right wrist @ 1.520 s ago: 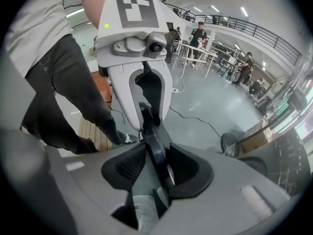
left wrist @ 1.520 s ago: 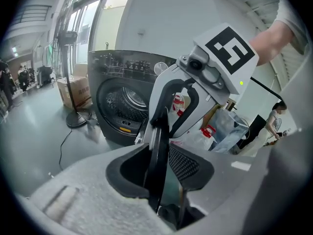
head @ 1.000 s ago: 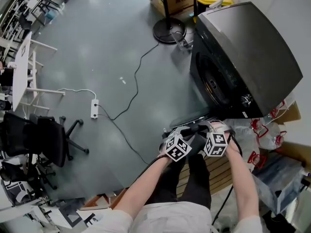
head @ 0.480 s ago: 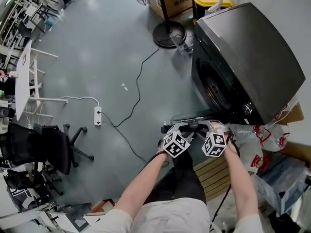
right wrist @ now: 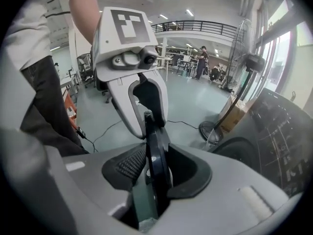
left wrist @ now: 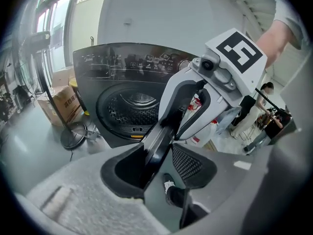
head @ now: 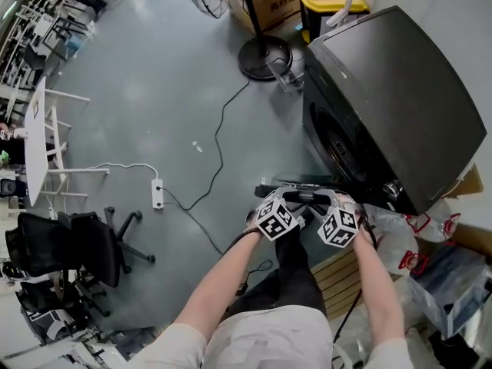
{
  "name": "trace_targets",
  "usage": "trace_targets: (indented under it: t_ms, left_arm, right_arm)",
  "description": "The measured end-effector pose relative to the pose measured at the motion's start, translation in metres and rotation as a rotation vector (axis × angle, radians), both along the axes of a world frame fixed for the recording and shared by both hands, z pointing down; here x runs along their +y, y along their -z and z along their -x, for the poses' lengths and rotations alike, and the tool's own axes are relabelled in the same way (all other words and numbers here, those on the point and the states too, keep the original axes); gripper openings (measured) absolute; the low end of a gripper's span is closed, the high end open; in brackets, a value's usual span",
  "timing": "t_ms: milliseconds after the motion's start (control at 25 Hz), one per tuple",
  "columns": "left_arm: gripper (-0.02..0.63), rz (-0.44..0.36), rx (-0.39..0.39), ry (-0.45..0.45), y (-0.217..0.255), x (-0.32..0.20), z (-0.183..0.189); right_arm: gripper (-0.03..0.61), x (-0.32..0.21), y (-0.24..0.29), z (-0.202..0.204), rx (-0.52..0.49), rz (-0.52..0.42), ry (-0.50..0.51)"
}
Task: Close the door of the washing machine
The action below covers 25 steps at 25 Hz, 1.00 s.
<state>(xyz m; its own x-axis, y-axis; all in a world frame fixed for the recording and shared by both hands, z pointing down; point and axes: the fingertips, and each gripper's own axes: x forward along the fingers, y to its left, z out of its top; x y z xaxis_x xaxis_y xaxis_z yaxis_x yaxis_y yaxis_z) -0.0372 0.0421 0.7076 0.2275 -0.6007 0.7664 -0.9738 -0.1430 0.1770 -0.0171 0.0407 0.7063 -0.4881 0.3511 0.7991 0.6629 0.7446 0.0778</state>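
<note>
Dark grey washing machine [head: 400, 91] at upper right of the head view, door [head: 301, 183] swung out low, left gripper [head: 292, 200] and right gripper [head: 327, 200] side by side at it. In left gripper view, jaws opening, door between, clear of one pad. In right gripper view, jaws loose around door, not clamped.

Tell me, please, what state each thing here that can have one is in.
Washing machine: drum opening uncovered.
Door: open, swung out from the machine.
Left gripper: jaws opening, door edge between them, not clamped.
Right gripper: jaws apart, door edge between them.
</note>
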Motion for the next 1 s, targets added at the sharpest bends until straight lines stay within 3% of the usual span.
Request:
trace_targets:
  t_ms: [360, 1000]
  left_arm:
    - [0.19, -0.034, -0.006, -0.126, 0.0, -0.035, 0.036]
    - [0.192, -0.075, 0.013, -0.347, -0.002, -0.08, 0.068]
  right_arm:
    - [0.139, -0.03, 0.001, 0.036, 0.018, 0.009, -0.139]
    - [0.138, -0.07, -0.003, 0.069, 0.072, -0.014, -0.394]
